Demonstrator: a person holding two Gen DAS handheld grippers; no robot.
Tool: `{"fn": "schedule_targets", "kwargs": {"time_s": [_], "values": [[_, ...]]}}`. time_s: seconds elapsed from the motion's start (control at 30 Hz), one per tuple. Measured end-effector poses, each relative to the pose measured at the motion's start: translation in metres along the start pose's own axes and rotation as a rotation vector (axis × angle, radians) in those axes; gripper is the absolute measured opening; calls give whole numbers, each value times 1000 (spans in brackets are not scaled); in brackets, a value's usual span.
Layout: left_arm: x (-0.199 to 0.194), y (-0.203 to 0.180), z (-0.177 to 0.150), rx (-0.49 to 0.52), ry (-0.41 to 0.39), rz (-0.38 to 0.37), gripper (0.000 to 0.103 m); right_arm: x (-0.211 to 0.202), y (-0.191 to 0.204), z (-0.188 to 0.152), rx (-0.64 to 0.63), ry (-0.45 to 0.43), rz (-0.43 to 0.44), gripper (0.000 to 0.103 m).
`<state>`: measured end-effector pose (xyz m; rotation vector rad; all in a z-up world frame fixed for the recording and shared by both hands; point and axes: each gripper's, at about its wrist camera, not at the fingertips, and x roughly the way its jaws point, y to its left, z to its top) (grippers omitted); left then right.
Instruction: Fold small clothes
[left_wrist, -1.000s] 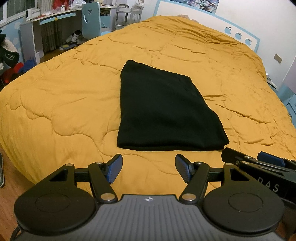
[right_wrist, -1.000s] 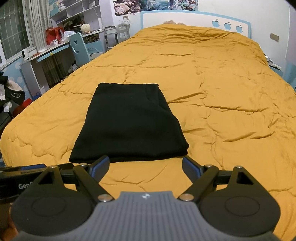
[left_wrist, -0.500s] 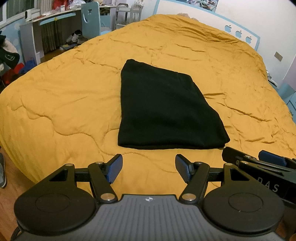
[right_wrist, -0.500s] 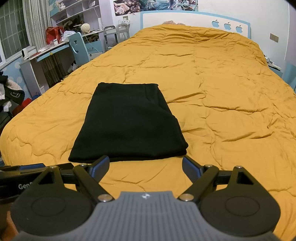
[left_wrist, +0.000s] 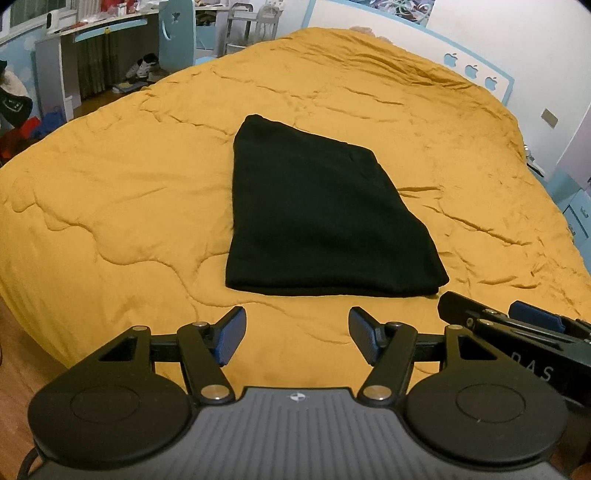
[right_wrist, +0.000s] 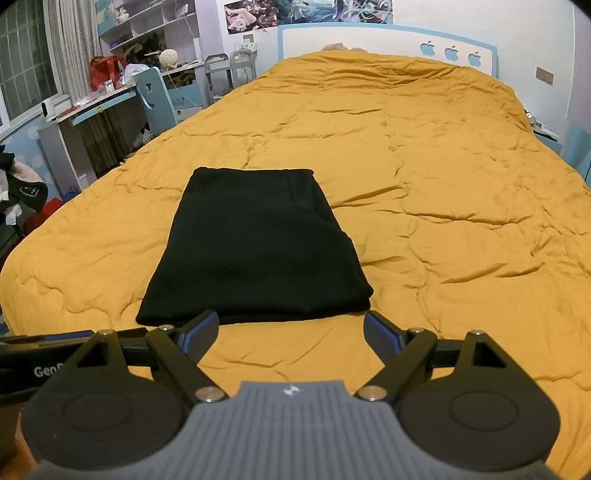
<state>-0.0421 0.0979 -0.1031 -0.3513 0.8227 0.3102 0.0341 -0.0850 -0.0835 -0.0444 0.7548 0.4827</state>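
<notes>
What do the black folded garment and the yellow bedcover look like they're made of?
Black garment: likely a soft knit or fleece; matte, no sheen, thick rounded folded edge.
Yellow bedcover: seemingly a padded, quilted woven fabric; stitched lines, puffy panels, fine wrinkles with a slight sheen.

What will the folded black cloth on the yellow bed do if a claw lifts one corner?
The folded black knit garment would probably droop and unfold, since its stacked layers lie loose. It looks soft and light, barely denting the quilted mustard-yellow bedspread.

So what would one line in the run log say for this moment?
black garment: folded flat on yellow quilt | left gripper: jaws open, empty | right gripper: jaws open, empty, short of garment
</notes>
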Motion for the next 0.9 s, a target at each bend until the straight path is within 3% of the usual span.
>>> {"fn": "schedule_targets", "kwargs": {"time_s": [0.9], "values": [[2,-6,3,37,5,44,76,4,-3,-1,14,18,-4,82]]}}
